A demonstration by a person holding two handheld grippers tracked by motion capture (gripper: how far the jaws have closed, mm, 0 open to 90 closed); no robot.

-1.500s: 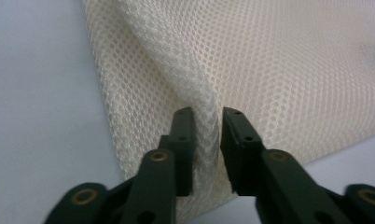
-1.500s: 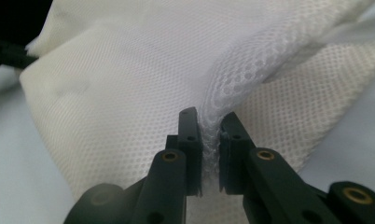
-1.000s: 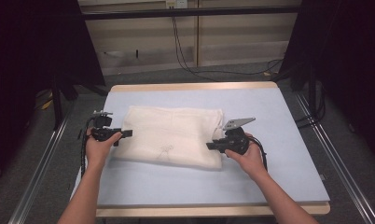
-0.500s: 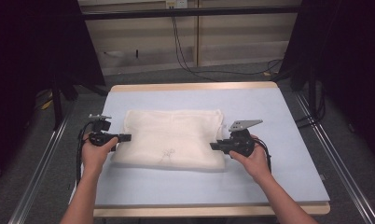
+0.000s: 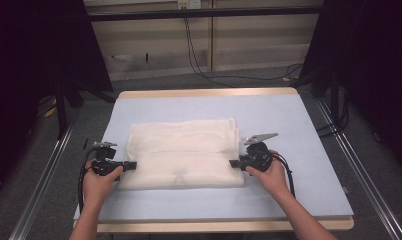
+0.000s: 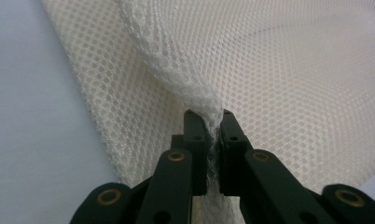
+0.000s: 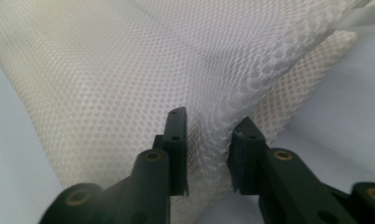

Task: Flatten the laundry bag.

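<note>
Left gripper view: tool [image 6: 209, 122] pinching mesh [image 6: 288, 79]

The folded white mesh cloth [image 5: 183, 154] takes up the middle of the worktop [image 5: 299, 125], lying low and flat. Bare worktop runs as a broad band behind the cloth up to the far edge, as a wide strip to its right, and as a narrower strip along the near edge. The left gripper [image 5: 130, 165] and right gripper [image 5: 232, 163] sit at the cloth's two near corners, closing off those side approaches. To the left, the cloth lies near the worktop's edge, where a metal rail [image 5: 44, 175] runs alongside.
</note>
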